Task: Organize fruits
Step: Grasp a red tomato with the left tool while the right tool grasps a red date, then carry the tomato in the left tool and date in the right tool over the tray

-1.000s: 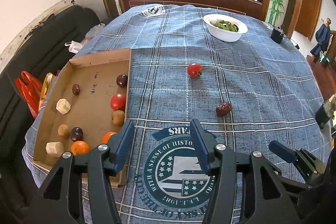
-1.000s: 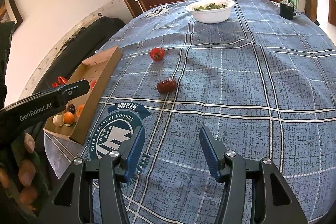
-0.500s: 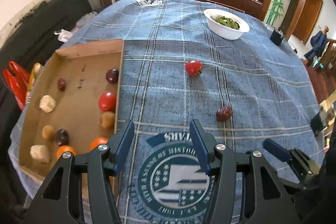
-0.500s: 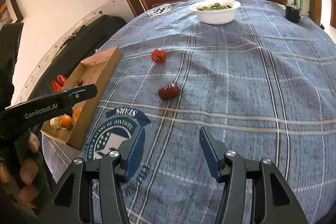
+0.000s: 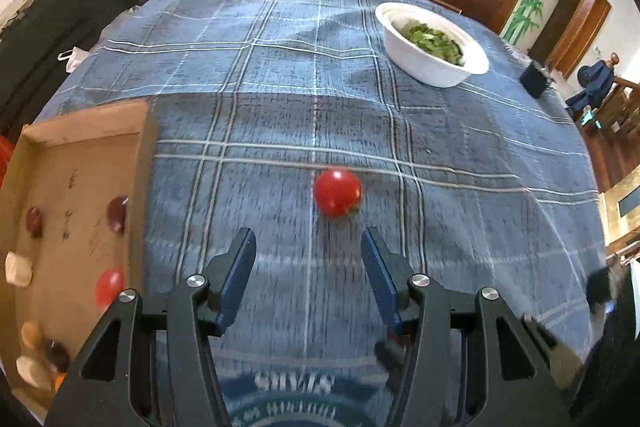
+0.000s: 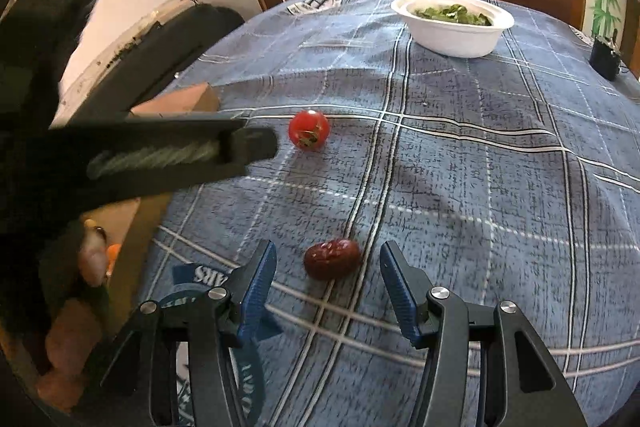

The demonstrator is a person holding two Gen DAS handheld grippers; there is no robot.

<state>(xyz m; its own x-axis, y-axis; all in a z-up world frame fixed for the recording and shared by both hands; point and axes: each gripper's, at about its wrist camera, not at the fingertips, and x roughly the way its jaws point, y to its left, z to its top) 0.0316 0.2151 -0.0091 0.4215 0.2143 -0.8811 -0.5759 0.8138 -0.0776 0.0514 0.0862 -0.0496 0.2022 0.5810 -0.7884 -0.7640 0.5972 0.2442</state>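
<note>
Leftmost, a cardboard tray (image 5: 80, 131) holding several fruits sits on the plaid-covered tabletop (image 5: 280, 75). Just beyond the left tongs (image 5: 308, 247), jaws apart and empty, lies a red tomato (image 5: 337, 190). Farther right, a dark red date (image 6: 331, 258) lies just ahead of the right tongs (image 6: 328, 267), also apart and clamped on nothing. A white bowl (image 5: 430, 65) of greens stands beyond.
</note>
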